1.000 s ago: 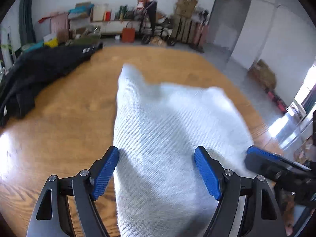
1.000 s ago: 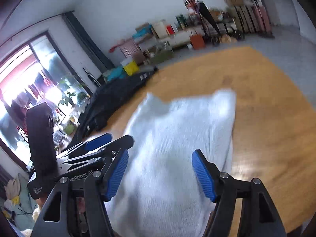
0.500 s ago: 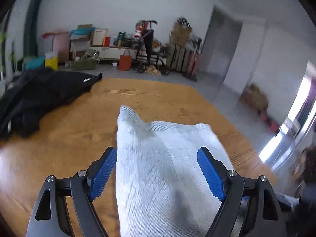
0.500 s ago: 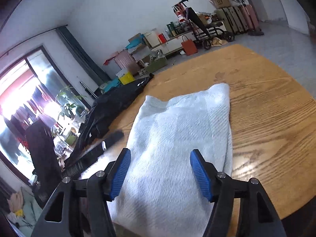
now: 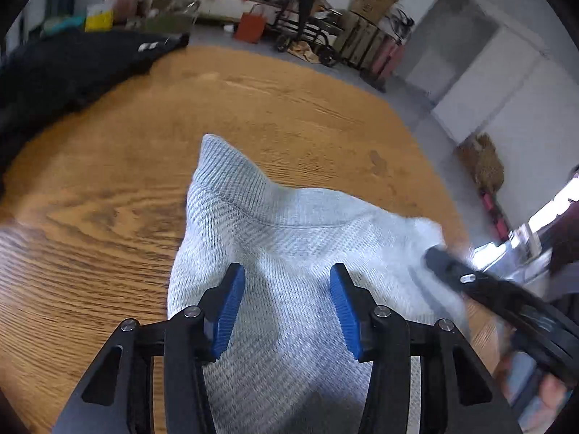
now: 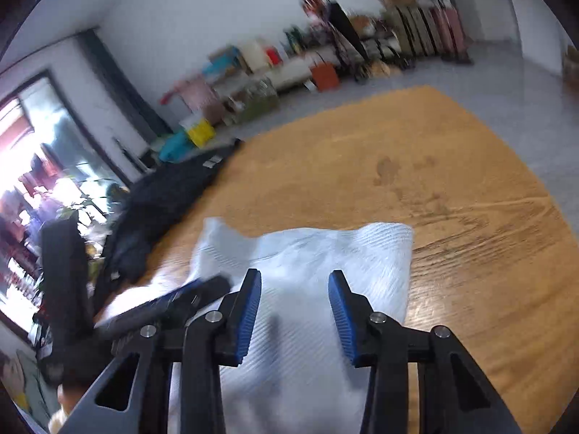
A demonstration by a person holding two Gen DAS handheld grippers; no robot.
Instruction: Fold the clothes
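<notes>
Nearest to the cameras, the left gripper (image 5: 286, 303) and the right gripper (image 6: 295, 311) both hang over the near part of a pale knit garment (image 5: 289, 253). The blue pads (image 5: 229, 311) of each one stand apart, with the cloth below and between them, and both pairs of jaws are closing. In these views I cannot tell whether the pads already press on the fabric; a gap shows on both sides.

The garment lies on the wooden table (image 5: 90, 199), close to its near edge. It looks already folded into a narrow shape, with the ribbed collar at its far end. The two grippers are just beside each other, the left one at the left half of the cloth and the right one at the right half.

I judge that the step in hand is to pinch the near edge at two points for the next fold. To do it well, each gripper should catch all layers together, not only the top one. Both hands should take hold at the same line across the cloth, so that the fold comes straight. After closing, a lift that is level will keep the collar end flat.

Farther away, at the far left, a dark garment (image 5: 65, 65) waits in a heap.
</notes>
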